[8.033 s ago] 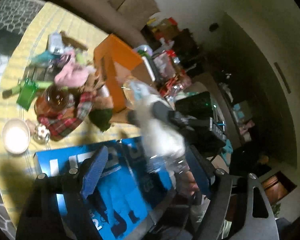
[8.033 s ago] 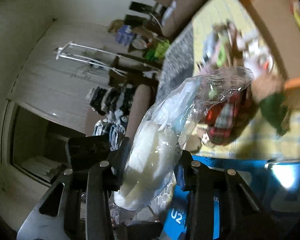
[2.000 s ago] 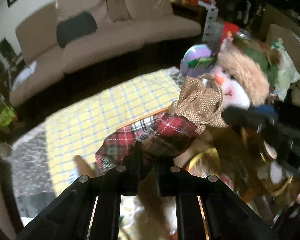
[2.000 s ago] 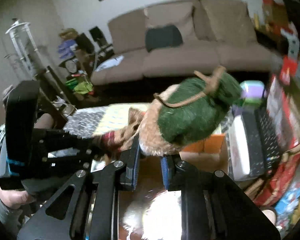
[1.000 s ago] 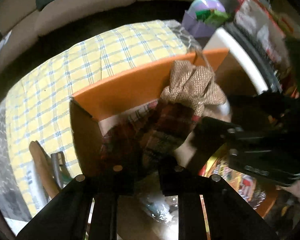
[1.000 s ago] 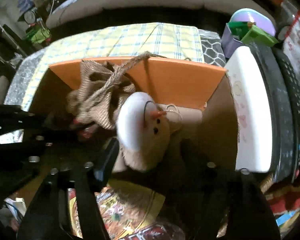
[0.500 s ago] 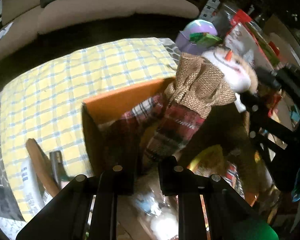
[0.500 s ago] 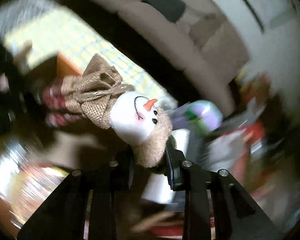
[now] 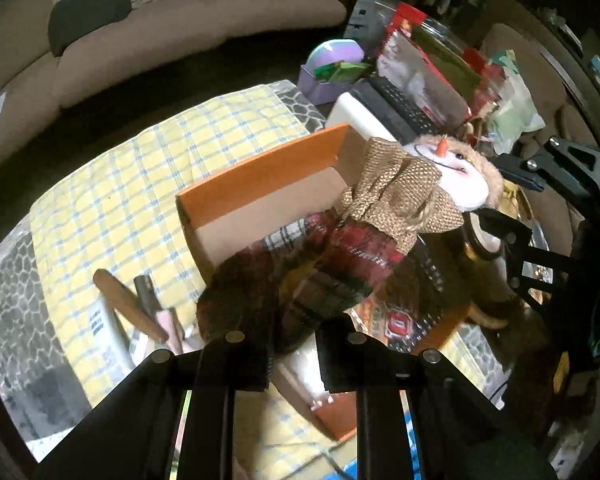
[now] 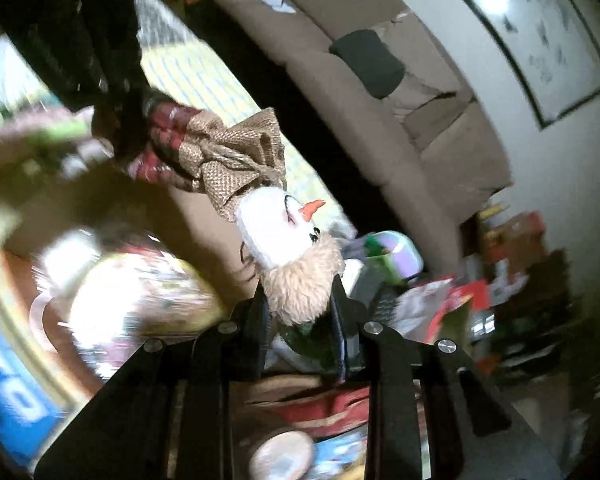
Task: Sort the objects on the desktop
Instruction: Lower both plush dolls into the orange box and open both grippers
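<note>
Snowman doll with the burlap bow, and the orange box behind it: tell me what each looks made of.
Snowman doll: soft fabric, it seems; coarse open-weave burlap bow, plaid cloth body, fuzzy matte face and fur-like trim. Orange box: likely cardboard; matte orange outside, plain brown inside, thin flat walls.

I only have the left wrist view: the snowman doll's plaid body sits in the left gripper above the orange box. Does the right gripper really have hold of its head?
Observer: Yes. In the right wrist view the right gripper has just been closing, and its fingers squeeze the snowman doll at the furry brim of its head.
Operator: I cannot find its green hat. Where is it?
Observer: The green hat is tucked low between those fingers, on the camera side of the brim.
</note>
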### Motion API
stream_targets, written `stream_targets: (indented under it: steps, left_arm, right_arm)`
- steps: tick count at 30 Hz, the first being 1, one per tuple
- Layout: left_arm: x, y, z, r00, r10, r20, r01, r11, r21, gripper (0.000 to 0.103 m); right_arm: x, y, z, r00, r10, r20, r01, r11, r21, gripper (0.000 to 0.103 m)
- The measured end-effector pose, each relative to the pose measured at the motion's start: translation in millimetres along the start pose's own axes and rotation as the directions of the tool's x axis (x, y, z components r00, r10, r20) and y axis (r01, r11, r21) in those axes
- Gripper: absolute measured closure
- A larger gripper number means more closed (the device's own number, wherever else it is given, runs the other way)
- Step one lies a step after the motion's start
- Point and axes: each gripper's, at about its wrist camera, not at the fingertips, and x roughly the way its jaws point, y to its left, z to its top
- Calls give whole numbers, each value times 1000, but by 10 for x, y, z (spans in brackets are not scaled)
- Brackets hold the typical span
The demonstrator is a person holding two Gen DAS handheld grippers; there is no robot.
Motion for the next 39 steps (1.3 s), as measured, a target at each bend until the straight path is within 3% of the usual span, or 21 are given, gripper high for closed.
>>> stream_targets:
  steps: [5, 8, 10, 12, 13, 14, 15, 18, 20, 22, 23, 25, 28, 30, 33, 34, 35, 39]
  left_arm:
    - [377, 176, 217, 999, 45, -23, -47, 995, -85, 87]
    - [807, 248, 344, 991, 109, -78, -116, 989, -88, 87]
    - [1047, 315, 386, 986, 114, -118, -125, 988, -92, 87]
    - [1185, 377, 384, 982, 119, -147, -132, 988, -85, 83]
    - [1241, 412, 372, 978, 122, -166, -137, 987, -79, 77]
    - [1278, 451, 354, 976, 121, -181, -137, 987, -81, 58]
    - [1295, 474, 338, 975, 116, -188, -135, 987, -92, 51]
    - [1219, 477, 306, 986, 55, -157, -76, 989, -130, 46]
    - [1106, 441, 299, 992, 38, -117, -56, 986, -154, 44]
    - [977, 396, 299, 997, 11, -81, -25, 984, -177, 44]
    - [905, 369, 296, 998, 0, -57, -11, 983, -185, 40]
    - [779, 311, 278, 1000, 9, -20, -13, 984, -180, 28]
    - [711, 235, 222, 1000, -4, -22, 0, 986, -166, 27]
    - [744, 185, 162, 998, -26, -55, 17, 989, -150, 28]
    - [897, 140, 51, 992, -14, -123, -3, 991, -131, 39]
    - [967, 165, 16, 990, 0, -142, -20, 990, -139, 49]
    - [1034, 186, 11, 987, 17, -157, -40, 988, -148, 52]
    - [1251, 300, 22, 981, 58, -187, -91, 981, -174, 52]
  right_arm:
    - [331, -76, 48, 999, -21, -38, 22, 1000, 22, 79]
    - [761, 66, 124, 991, -110, -72, 104, 991, -79, 79]
    - [1008, 207, 93, 984, -164, -73, 149, 972, -180, 79]
    - [1207, 415, 12, 973, -228, -38, 201, 917, -344, 79]
    - [1280, 499, -19, 968, -249, -26, 217, 889, -403, 79]
    - [1364, 578, -75, 961, -276, -17, 236, 853, -465, 79]
    - [1469, 645, -145, 953, -303, -8, 253, 810, -528, 79]
    - [1626, 705, -248, 943, -334, 12, 275, 757, -592, 75]
    - [1575, 650, -260, 960, -281, 2, 236, 801, -551, 71]
    - [1411, 514, -258, 984, -179, -12, 155, 879, -451, 62]
    - [1338, 448, -266, 989, -148, -11, 131, 904, -408, 54]
    - [1114, 250, -304, 999, -50, 4, 49, 953, -299, 50]
    - [856, -103, -355, 997, 69, 26, -66, 992, -112, 50]
    - [809, -389, -373, 989, 146, 20, -147, 988, 51, 50]
    - [906, -723, -344, 956, 290, 47, -291, 916, 275, 55]
    - [936, -744, -301, 953, 299, 55, -301, 903, 306, 65]
    - [990, -795, -261, 951, 302, 63, -305, 890, 338, 67]
    - [1265, -828, -98, 948, 311, 67, -309, 856, 415, 72]
